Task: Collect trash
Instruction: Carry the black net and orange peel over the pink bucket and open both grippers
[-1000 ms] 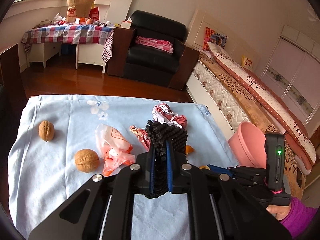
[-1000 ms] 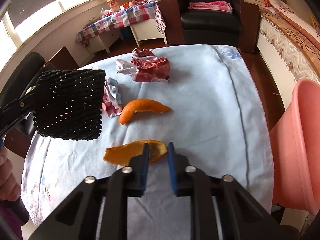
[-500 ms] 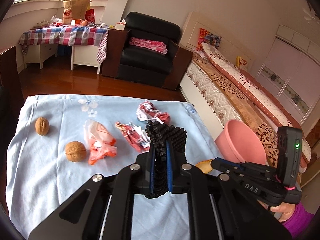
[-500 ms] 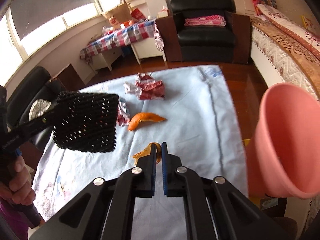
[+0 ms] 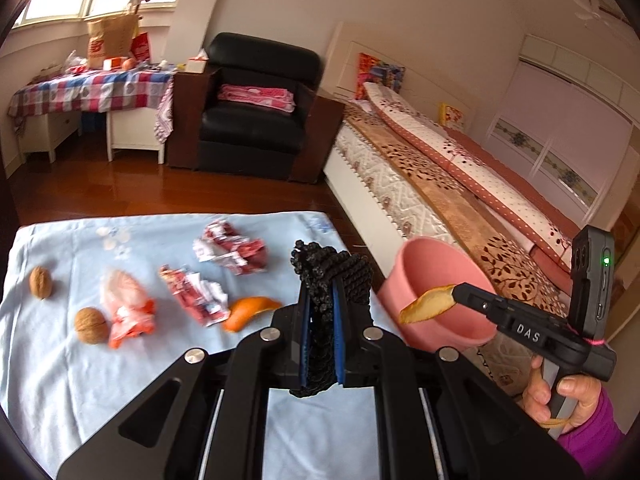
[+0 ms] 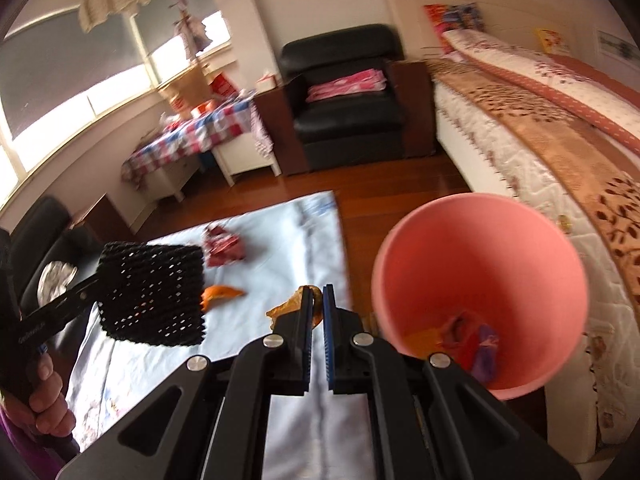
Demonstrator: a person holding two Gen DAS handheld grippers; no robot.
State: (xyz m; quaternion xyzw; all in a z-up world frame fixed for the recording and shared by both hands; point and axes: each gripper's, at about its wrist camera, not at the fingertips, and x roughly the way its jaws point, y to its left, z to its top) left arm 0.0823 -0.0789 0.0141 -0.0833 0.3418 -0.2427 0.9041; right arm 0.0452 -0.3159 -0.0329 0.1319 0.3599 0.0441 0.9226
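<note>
My right gripper (image 6: 317, 294) is shut on an orange peel (image 6: 294, 306) and holds it in the air beside the pink bin's (image 6: 480, 216) rim; the peel (image 5: 426, 304) shows in front of the bin (image 5: 436, 256) in the left wrist view. The bin holds some trash at its bottom. My left gripper (image 5: 322, 304) is shut on a black mesh pad (image 5: 332, 270), held above the table's right part. On the light blue tablecloth (image 5: 60, 380) lie another orange peel (image 5: 250, 310), two crumpled red-and-white wrappers (image 5: 230, 248) (image 5: 198, 292) and a clear-and-orange wrapper (image 5: 126, 308).
Two walnuts (image 5: 91, 325) (image 5: 41, 282) lie at the cloth's left side. The bin stands off the table's right edge, with a bed (image 5: 460, 188) behind it. A black armchair (image 5: 256, 112) and a checked-cloth side table (image 5: 88, 92) stand across the wooden floor.
My right gripper closed on the orange peel, lifted it off the cloth and carried it right toward the pink bin. My left gripper rose and drew back with the mesh pad.
</note>
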